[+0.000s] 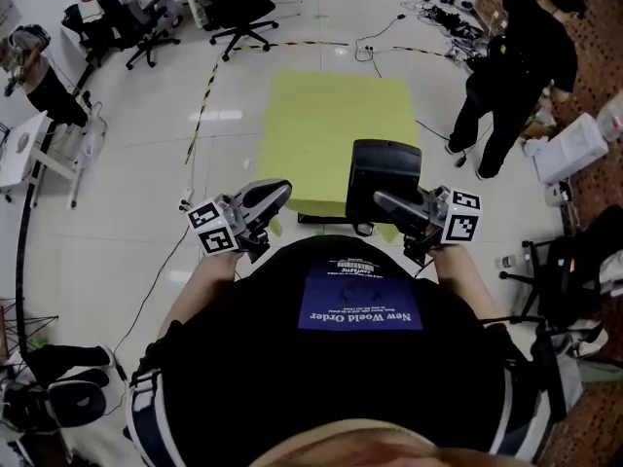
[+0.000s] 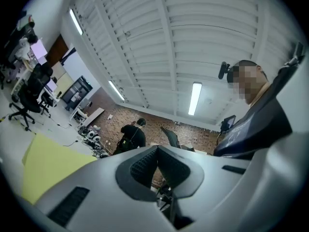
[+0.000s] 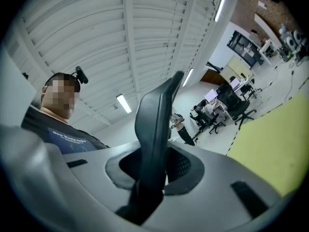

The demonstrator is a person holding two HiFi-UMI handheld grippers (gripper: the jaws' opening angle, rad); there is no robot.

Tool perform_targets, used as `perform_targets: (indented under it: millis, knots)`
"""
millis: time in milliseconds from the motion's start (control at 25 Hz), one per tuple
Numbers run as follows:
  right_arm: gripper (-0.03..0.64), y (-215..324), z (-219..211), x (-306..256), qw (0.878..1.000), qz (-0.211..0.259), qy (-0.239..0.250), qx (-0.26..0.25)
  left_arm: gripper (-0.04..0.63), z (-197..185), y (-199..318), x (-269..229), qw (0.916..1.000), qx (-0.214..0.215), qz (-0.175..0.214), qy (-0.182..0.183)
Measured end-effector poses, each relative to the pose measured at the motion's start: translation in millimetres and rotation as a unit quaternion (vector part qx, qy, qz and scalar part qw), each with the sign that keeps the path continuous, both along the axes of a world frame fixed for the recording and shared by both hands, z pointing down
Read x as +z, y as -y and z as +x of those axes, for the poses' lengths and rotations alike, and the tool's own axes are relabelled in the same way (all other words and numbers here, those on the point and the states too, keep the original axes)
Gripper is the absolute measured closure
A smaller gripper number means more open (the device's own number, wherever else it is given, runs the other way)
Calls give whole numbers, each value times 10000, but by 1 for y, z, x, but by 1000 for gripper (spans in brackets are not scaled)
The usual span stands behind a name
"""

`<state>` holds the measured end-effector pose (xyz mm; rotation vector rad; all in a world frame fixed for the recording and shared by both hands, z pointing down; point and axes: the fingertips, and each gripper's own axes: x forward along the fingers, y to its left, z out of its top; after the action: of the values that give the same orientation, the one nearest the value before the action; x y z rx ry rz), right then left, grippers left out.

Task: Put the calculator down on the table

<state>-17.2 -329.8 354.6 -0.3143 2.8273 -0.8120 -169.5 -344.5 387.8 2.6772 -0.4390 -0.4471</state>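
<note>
Calculator (image 1: 383,178) by near edge of table (image 1: 321,125)

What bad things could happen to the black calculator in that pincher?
The right gripper pinches the calculator with most of it sticking out past the jaws, so it might tip or slip out. The yellow table lies ahead, not underneath, so letting go now would likely drop it on the floor. Cables lie on the floor beyond the table, a tripping risk.
</note>
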Motion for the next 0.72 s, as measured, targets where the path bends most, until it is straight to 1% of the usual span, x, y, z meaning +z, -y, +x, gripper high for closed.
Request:
perform_targets:
  millis: [80, 200, 360, 440, 520, 600, 720]
  knots:
    - [549, 27, -16, -8, 9999, 21, 12, 142, 589, -17, 32, -8, 9998, 157, 73, 31]
    - [549, 61, -35, -11, 9993, -81, 157, 323, 589, -32, 71, -9, 9994, 347, 36, 3]
    - [549, 92, -41, -2, 9993, -232, 23, 285, 589, -29, 109, -5, 9990, 442, -61, -52]
    - [549, 106, -29, 2, 9992, -296, -15, 257, 589, -18, 120, -1, 9991, 408, -123, -63]
    - [549, 122, -7, 4, 9993, -325, 25, 175, 589, 0, 131, 3, 9994, 296, -181, -1]
    - [549, 139, 19, 4, 9995, -322, 31, 59, 589, 23, 144, 4, 9997, 120, -183, 61]
    - [549, 161, 50, 3, 9994, -286, -52, -160, 589, 54, 156, -3, 9997, -179, -151, -11]
